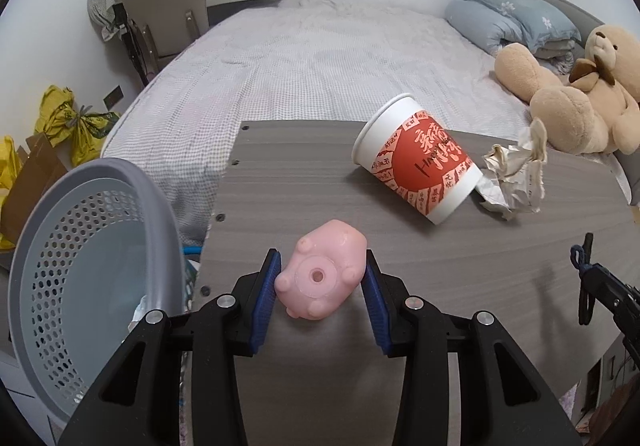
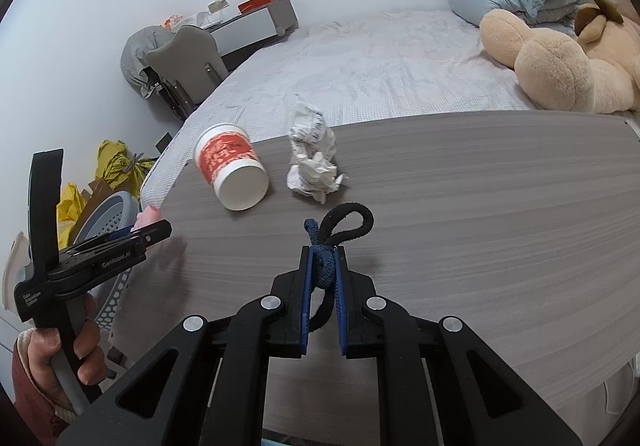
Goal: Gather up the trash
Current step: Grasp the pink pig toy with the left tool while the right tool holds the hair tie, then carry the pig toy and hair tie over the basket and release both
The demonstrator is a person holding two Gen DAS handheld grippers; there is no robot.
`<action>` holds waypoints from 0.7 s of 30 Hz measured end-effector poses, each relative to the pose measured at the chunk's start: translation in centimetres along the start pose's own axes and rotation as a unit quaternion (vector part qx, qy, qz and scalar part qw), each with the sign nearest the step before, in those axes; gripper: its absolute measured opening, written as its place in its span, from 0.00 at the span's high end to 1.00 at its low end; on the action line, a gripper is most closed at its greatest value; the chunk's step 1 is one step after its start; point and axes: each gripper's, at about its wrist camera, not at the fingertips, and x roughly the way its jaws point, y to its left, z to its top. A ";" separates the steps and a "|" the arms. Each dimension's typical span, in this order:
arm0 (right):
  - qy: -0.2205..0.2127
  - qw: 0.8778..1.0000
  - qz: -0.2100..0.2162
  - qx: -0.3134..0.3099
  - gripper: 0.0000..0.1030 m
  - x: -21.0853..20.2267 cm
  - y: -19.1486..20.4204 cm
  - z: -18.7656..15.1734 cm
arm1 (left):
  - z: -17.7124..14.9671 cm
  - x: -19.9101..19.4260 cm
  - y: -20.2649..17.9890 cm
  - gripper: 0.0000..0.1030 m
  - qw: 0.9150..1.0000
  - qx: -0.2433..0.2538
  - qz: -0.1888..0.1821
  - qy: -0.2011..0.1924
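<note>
My left gripper [image 1: 322,270] is shut on a pink rubber pig toy [image 1: 322,272], held above the near left part of the grey wooden table [image 1: 304,190]. A red-and-white paper cup [image 1: 416,158] lies on its side further back, with a crumpled paper ball [image 1: 516,170] touching its base. My right gripper [image 2: 323,262] is shut on a black and blue cord loop [image 2: 340,234] above the table's near edge. The cup [image 2: 232,170] and paper ball [image 2: 314,158] lie ahead of it. The left gripper [image 2: 156,230] shows at the left.
A grey perforated trash basket [image 1: 84,258] stands on the floor left of the table; it also shows in the right wrist view [image 2: 108,218]. A bed [image 1: 320,54] with a teddy bear [image 1: 580,86] lies behind the table. Yellow bags [image 1: 68,118] sit at far left.
</note>
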 end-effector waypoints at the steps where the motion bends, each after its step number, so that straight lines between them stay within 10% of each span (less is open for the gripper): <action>1: -0.002 1.000 0.002 -0.005 0.90 -0.3 0.6 0.0 | -0.2 -0.6 0.2 0.61 1.000 -0.001 0.000 -0.005; 21: 0.021 0.987 0.089 -0.133 0.90 2.3 16.6 1.2 | -4.2 -6.7 12.9 0.61 0.994 -0.078 0.051 -0.050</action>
